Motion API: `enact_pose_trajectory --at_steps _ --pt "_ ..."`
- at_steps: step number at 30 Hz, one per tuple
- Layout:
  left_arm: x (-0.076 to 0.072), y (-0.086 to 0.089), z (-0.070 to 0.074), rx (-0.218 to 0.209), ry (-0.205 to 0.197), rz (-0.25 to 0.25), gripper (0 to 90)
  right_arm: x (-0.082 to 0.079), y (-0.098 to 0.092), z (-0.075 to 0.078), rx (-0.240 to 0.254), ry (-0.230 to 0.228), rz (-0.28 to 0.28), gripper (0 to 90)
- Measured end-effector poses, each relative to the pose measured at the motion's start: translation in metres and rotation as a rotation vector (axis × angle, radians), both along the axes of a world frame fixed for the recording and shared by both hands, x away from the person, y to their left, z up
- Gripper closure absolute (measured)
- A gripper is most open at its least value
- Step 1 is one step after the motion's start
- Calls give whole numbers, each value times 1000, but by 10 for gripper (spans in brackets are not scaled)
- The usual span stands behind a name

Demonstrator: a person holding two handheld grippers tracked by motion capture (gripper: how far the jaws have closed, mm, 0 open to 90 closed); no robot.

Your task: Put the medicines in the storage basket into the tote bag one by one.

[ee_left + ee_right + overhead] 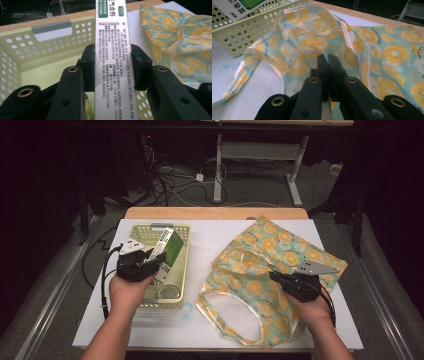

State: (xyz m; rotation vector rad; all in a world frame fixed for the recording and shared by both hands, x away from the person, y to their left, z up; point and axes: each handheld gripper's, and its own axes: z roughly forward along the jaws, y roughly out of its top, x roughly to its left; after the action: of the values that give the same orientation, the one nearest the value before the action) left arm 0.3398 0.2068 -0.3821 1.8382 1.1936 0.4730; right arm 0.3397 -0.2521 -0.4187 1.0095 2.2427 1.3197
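A tall white and green box (167, 254) stands tilted over the pale green perforated basket (186, 234). My left gripper (152, 261) is shut on the box; in the left gripper view its pads (88, 68) press both narrow sides of the printed box (112, 57). To the right lies a teal cloth bag with orange slices (260, 270). My right gripper (276, 277) is shut on the bag's upper edge, and in the right gripper view the fabric (312, 37) rises in a fold from between the closed jaws (328, 62).
A round jar lid (169, 292) lies in the basket's near end. A white mat (210, 320) covers the wooden table (215, 213). Cables and desk legs (218, 170) stand on the floor beyond the far edge.
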Motion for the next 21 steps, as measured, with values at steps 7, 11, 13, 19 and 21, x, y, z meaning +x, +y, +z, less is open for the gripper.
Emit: enact_pose_trajectory --at_steps 7,11,13,19,21 --pt "-17 1 0 -51 -68 -4 606 -2 2 2 -9 -6 4 900" --pt "-24 -1 -2 -78 -92 -23 606 -3 3 2 -6 -7 7 900" --pt "-25 -3 -3 -84 -95 -29 607 -3 3 3 -5 -9 8 900" --pt "-29 -12 -1 -122 -100 -85 606 -4 3 3 -2 -14 11 900" --pt "-31 -15 0 -132 -103 -95 607 -4 3 3 -1 -13 10 900"
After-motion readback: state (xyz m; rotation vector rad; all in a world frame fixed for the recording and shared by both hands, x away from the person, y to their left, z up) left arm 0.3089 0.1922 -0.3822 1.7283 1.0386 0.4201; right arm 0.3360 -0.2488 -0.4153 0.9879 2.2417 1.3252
